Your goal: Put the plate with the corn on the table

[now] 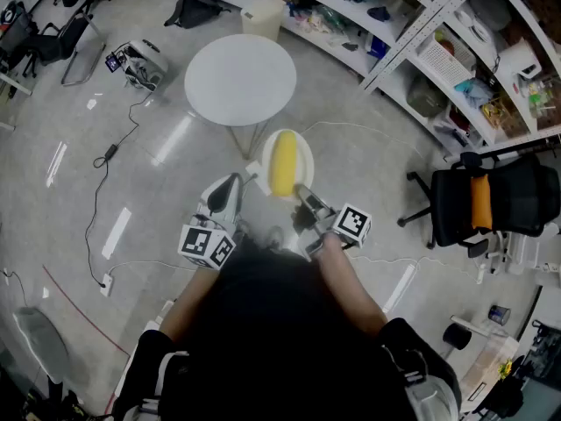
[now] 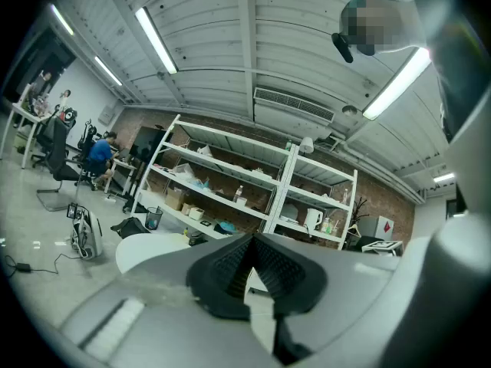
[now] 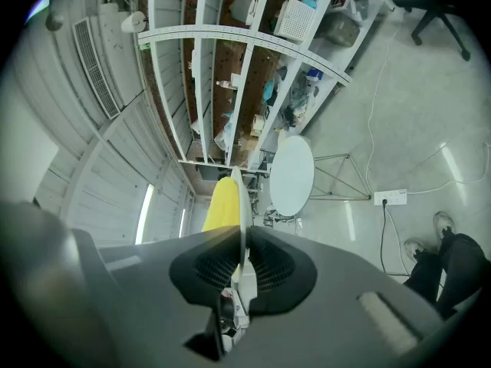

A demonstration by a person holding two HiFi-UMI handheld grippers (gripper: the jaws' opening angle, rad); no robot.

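Observation:
A white plate with a yellow corn cob on it hangs above the floor, just on my side of the round white table. My right gripper is shut on the plate's near rim. In the right gripper view the plate runs edge-on between the pads, with the corn to its left and the table beyond. My left gripper is to the left of the plate, apart from it. Its jaws are shut, with nothing between them in the left gripper view.
Curved shelving full of goods runs along the upper right. A black office chair with an orange cushion stands at the right. A beige bin and a black bag lie beyond the table. Cables trail over the floor at left.

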